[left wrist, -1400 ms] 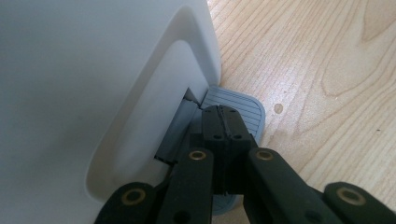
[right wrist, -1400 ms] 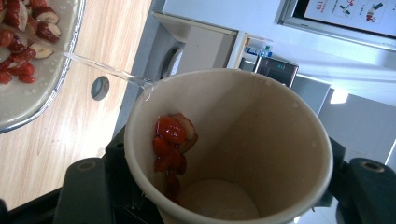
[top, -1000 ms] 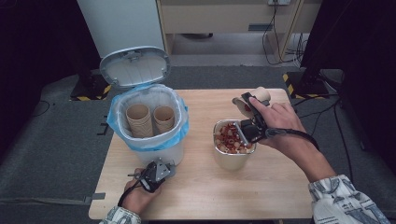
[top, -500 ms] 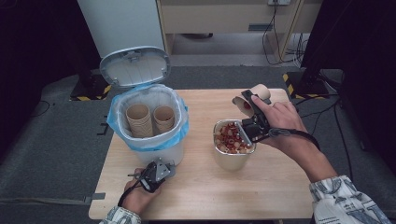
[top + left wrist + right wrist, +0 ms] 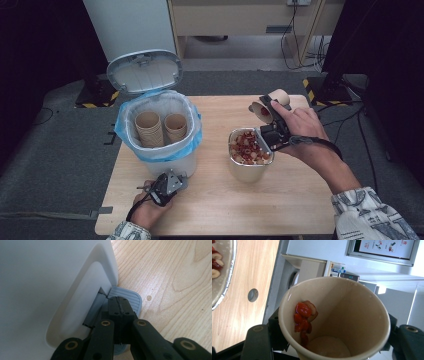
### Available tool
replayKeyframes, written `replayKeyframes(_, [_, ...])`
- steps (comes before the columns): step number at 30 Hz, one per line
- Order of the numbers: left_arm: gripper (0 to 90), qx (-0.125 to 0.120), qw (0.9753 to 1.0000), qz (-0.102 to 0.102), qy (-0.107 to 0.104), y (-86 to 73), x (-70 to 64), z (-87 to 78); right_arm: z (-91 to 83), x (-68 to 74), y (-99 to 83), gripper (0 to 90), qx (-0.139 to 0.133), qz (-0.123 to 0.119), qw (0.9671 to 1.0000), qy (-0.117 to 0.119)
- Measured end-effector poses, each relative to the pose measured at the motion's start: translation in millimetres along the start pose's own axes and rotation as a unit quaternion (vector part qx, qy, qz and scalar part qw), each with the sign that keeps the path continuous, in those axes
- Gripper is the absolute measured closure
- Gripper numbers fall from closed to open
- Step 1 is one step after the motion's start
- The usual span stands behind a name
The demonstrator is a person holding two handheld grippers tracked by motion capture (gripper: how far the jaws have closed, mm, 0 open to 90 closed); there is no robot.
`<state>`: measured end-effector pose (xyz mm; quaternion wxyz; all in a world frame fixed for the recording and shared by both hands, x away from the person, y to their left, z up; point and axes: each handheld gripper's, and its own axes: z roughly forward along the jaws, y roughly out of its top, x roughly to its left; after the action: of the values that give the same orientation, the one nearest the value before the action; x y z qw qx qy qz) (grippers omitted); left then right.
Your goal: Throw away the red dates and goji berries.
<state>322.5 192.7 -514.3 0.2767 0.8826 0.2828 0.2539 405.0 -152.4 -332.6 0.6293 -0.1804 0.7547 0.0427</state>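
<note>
Your right gripper [image 5: 267,114] stayed clamped on the paper cup [image 5: 266,106], but you had tipped it further than half a second earlier, its mouth turned toward the metal container [image 5: 248,167] of red pieces and held just above its far rim. A few red pieces [image 5: 303,316] clung to the cup's inner wall. Your left gripper [image 5: 120,310] had not moved: jaws together, pressed on the bin's grey pedal [image 5: 130,298], lid [image 5: 145,71] up.
</note>
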Motion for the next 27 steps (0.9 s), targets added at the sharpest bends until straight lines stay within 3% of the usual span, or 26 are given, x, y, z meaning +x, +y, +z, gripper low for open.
replayKeyframes(10, [89.5, 0.000, 1.0000, 0.003, 0.001, 0.1, 0.3, -0.1, 1.7, -21.2, -5.2, 31.7, 0.001, -0.007, 0.9999, -0.010])
replayKeyframes(15, [89.5, 0.000, 1.0000, 0.002, 0.001, 0.1, 0.4, -0.1, -1.3, -42.1, -8.8, 31.8, 0.007, -0.004, 0.9997, -0.025])
replayKeyframes(20, [89.5, 0.000, 1.0000, 0.002, 0.001, 0.1, 0.4, -0.1, -2.5, -46.0, -4.4, 31.9, 0.002, -0.014, 0.9994, -0.030])
replayKeyframes(21, [89.5, 0.000, 1.0000, 0.002, 0.001, 0.1, 0.5, -0.1, -1.2, -43.4, 0.6, 31.9, -0.006, -0.035, 0.9990, -0.028])
replayKeyframes(22, [89.5, 0.000, 1.0000, 0.002, 0.000, 0.1, 0.4, -0.1, -1.2, -43.4, 0.6, 31.9, -0.006, -0.035, 0.9990, -0.028])
replayKeyframes(23, [89.5, 0.000, 1.0000, 0.002, 0.001, 0.1, 0.4, -0.1, 0.8, -37.1, 5.9, 32.0, -0.002, -0.085, 0.9962, -0.019])
replayKeyframes(24, [89.5, 0.000, 1.0000, 0.002, 0.000, 0.1, 0.5, -0.1, 1.2, -36.3, 6.7, 32.0, 0.001, -0.097, 0.9951, -0.017])
replayKeyframes(26, [89.5, 0.000, 1.0000, 0.002, 0.000, 0.1, 0.5, -0.1, 1.6, -37.0, 6.2, 32.0, 0.002, -0.094, 0.9953, -0.019])
replayKeyframes(27, [89.5, 0.000, 1.0000, 0.002, 0.000, 0.0, 0.5, -0.1, 1.6, -42.4, 3.2, 32.0, 0.006, -0.073, 0.9969, -0.030])
